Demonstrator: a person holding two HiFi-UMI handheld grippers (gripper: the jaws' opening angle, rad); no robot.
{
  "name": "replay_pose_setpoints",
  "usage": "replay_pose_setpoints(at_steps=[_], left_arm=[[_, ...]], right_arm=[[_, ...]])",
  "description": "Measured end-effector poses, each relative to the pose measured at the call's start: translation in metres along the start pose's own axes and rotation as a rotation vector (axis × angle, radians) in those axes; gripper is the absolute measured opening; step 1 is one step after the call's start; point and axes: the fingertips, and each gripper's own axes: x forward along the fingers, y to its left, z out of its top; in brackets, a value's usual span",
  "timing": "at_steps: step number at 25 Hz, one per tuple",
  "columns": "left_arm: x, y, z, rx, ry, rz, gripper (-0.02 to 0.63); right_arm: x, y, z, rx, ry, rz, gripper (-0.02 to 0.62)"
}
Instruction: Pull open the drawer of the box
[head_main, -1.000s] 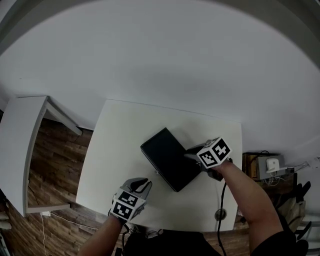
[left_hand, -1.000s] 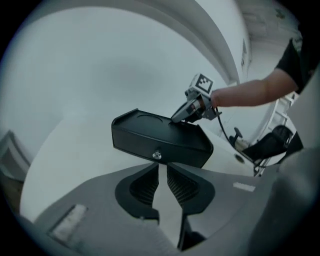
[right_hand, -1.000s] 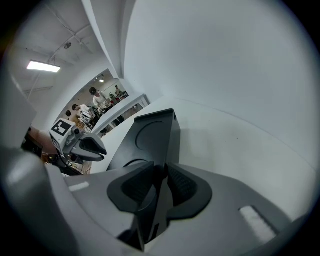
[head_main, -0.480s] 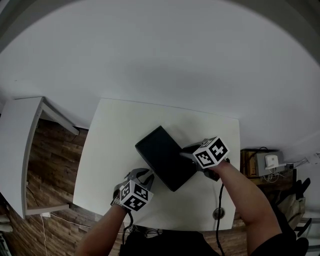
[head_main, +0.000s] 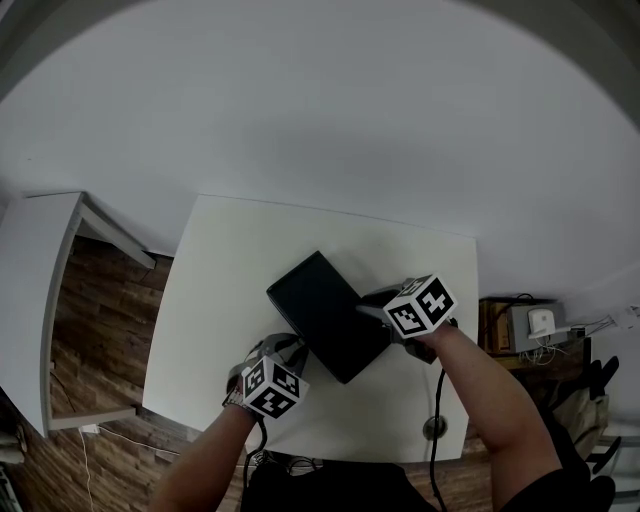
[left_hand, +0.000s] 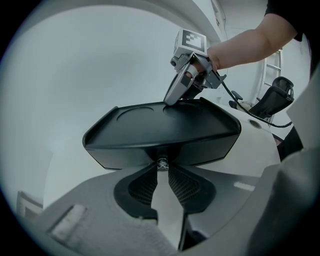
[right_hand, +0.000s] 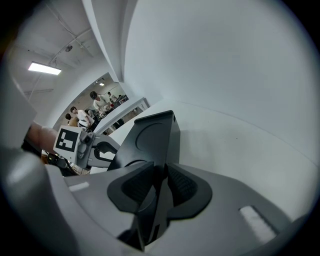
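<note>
Facing the left claw (left_hand: 161, 169) dead ahead at 12 o'clock is the small metal knob (left_hand: 161, 162) on the drawer front (left_hand: 200, 152) of the black box (left_hand: 165, 130). That line-up is what the pull depends on. The claw is slightly spread, with pale desk showing between the ribbed pads (left_hand: 145, 185), and the knob sits right at the tips. From these views I judge it is not yet pinched.

From the head view the box lies flat near the middle of the white desk (head_main: 230, 260). Its long axis runs from about 10 o'clock to 4 o'clock. The knobbed side faces 7 o'clock, toward the left claw, so the drawer should come out along that line, back toward the person. The left hand is the nearer one to the knob, and the box sits at roughly 1 o'clock from it.

At the box's 3 o'clock side the right claw (right_hand: 161, 167) is clamped on the box's rim — the dark edge runs straight between its two pads. It looks placed to hold the body of the box in place while the other hand pulls. The likely risk is that the tips close short of the knob or slide off so small a thing.
</note>
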Motion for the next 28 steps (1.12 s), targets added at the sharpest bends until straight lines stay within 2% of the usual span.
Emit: replay_pose_setpoints(at_steps=[28], left_arm=[[-0.012, 0.0, -0.017, -0.049, 0.005, -0.011, 0.072]], right_arm=[[0.001, -0.003, 0.0, 0.017, -0.006, -0.004, 0.094]])
